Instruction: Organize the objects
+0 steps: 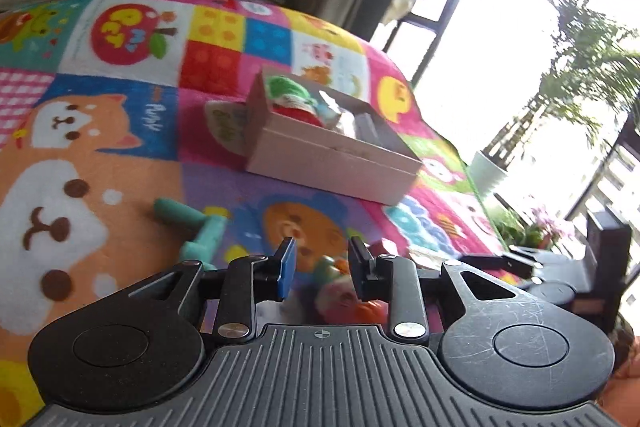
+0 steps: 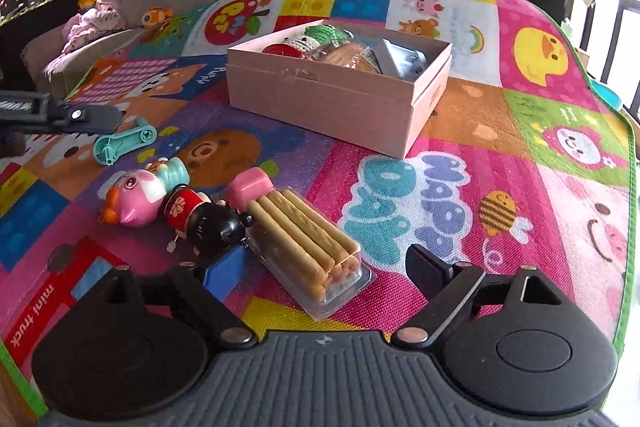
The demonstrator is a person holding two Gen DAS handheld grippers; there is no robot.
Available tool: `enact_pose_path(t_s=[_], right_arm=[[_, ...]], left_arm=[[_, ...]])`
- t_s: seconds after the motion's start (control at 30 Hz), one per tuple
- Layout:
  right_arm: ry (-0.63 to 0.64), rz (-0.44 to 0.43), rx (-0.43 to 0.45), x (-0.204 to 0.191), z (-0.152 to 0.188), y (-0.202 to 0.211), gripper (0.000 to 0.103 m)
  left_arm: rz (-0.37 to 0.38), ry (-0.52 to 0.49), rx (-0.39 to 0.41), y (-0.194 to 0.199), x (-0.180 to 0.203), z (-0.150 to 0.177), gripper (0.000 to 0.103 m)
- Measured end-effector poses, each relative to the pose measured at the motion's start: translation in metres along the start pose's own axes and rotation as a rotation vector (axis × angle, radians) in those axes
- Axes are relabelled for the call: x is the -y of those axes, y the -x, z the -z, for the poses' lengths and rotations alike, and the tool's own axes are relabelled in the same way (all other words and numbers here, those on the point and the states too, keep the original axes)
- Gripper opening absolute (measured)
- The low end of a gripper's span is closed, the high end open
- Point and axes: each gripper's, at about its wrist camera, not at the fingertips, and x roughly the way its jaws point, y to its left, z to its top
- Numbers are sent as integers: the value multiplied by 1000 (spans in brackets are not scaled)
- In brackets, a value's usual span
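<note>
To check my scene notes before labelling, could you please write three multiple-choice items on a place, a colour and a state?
1. What colour is the open box?
A. blue
B. pink
C. green

2. Where does the biscuit-stick pack lie?
A. inside the box
B. balanced on the box's rim
C. on the mat, outside the box

3. How do the fingers of the right gripper stand?
A. wide apart, pressing on nothing
B. shut on the pack
C. shut together on nothing

Key:
1 B, its walls are plain pink.
2 C, it lies flat on the mat in front of the box.
3 A, the fingers stand clear on either side of the pack's near end.
</note>
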Motion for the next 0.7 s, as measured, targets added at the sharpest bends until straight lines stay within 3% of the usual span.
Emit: enact_pose_path(t_s=[0.07,0.13,0.23,0.27,0.33,0.7], right_arm=[[-51,17,35,7,-1,3,90],[-114,27,61,14,-1,6,97],[-169,50,93,21,1,10,98],[-179,51,97,23,1,10,98],[-179,48,101,24,1,11,99],[-106,15,93,12,0,8,102]], left_arm=[[7,-25,-6,-5,18,2,32],[-11,-9,-11,-14,27,1,32],[-99,-48,-58,-33,36,2,32],[-136,-67,-87,-39,38,5,40],[-133,-63,-112,-43,37,10,45],[-120,0,-111,-46,31,16,45]])
